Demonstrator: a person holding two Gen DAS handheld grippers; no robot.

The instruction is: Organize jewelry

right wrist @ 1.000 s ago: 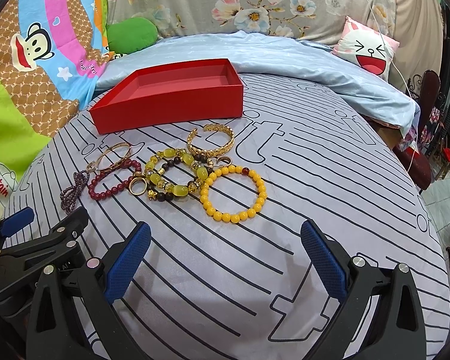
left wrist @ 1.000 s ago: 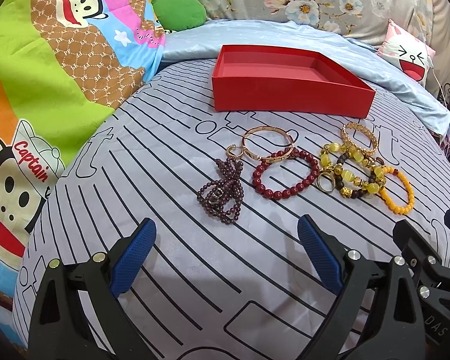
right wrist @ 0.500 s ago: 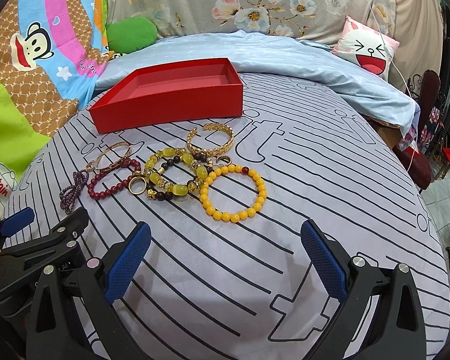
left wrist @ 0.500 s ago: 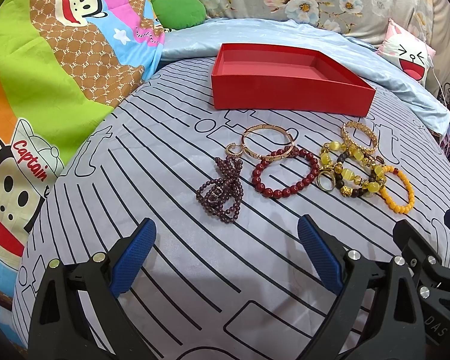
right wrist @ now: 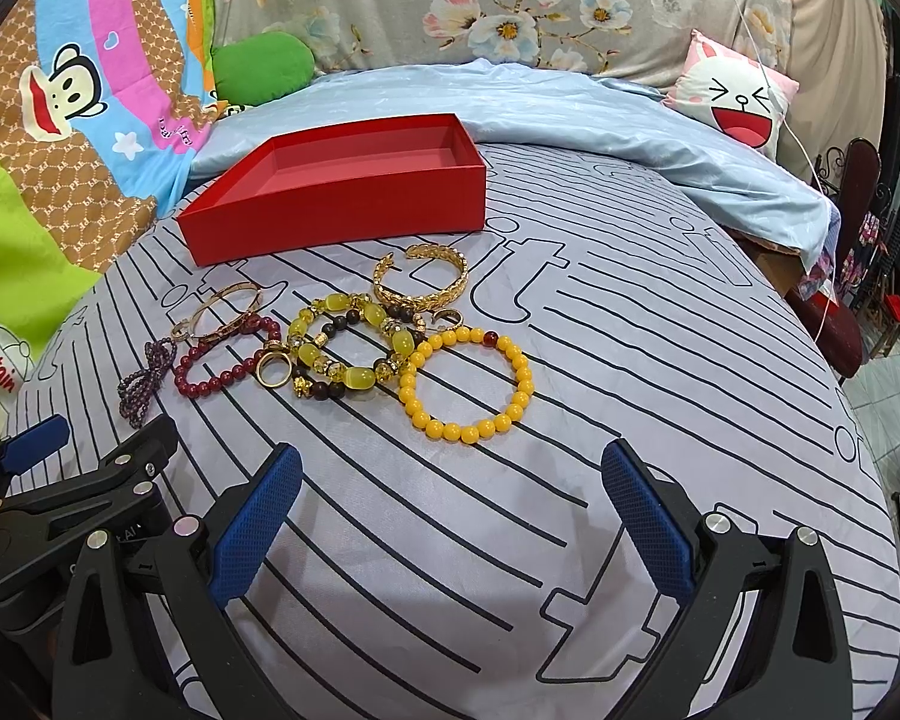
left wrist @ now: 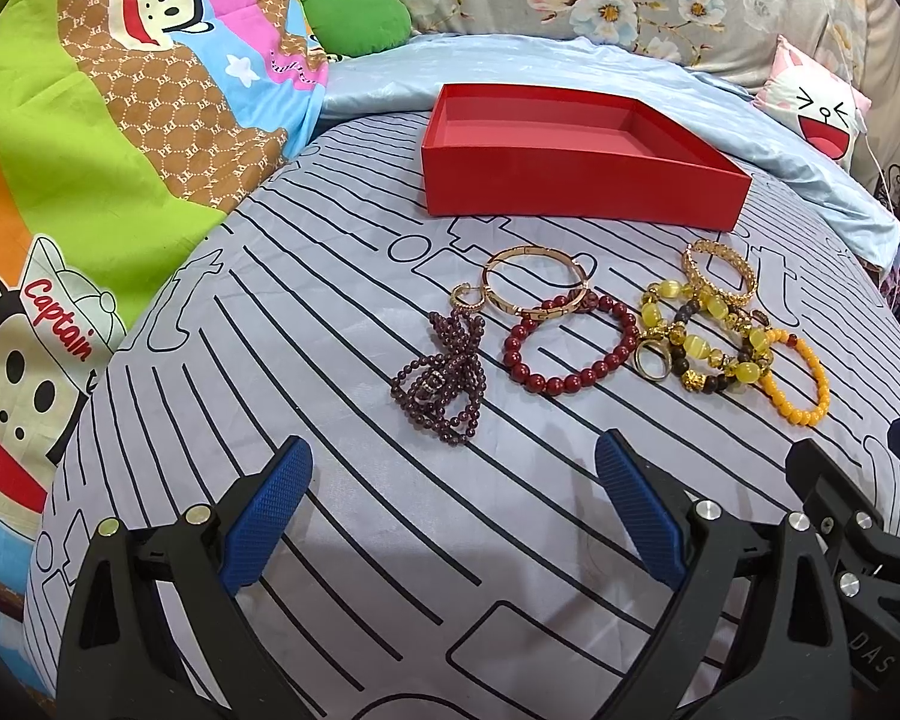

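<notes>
An empty red box [left wrist: 576, 180] [right wrist: 354, 204] stands at the far side of the striped bed sheet. In front of it lies jewelry: a purple bead strand [left wrist: 444, 378] [right wrist: 144, 378], a thin gold bangle [left wrist: 534, 288] [right wrist: 225, 312], a dark red bead bracelet [left wrist: 570, 351] [right wrist: 222, 360], a gold ring [left wrist: 654, 360] [right wrist: 273, 369], a yellow-and-brown bead bracelet [left wrist: 708, 336] [right wrist: 348, 348], a gold cuff [left wrist: 717, 270] [right wrist: 423, 279] and an orange bead bracelet [left wrist: 801, 375] [right wrist: 468, 381]. My left gripper [left wrist: 453, 510] is open and empty, short of the purple strand. My right gripper [right wrist: 450, 516] is open and empty, short of the orange bracelet.
A light blue quilt [right wrist: 570, 114] lies behind the box, with a green cushion [left wrist: 357, 15] and a pink cartoon pillow [right wrist: 732, 96]. A cartoon monkey blanket [left wrist: 90, 150] covers the left side. The bed drops off at the right, by a dark chair [right wrist: 858, 240].
Both grippers have stayed nearly still and open. The jewelry and the box have not moved.
</notes>
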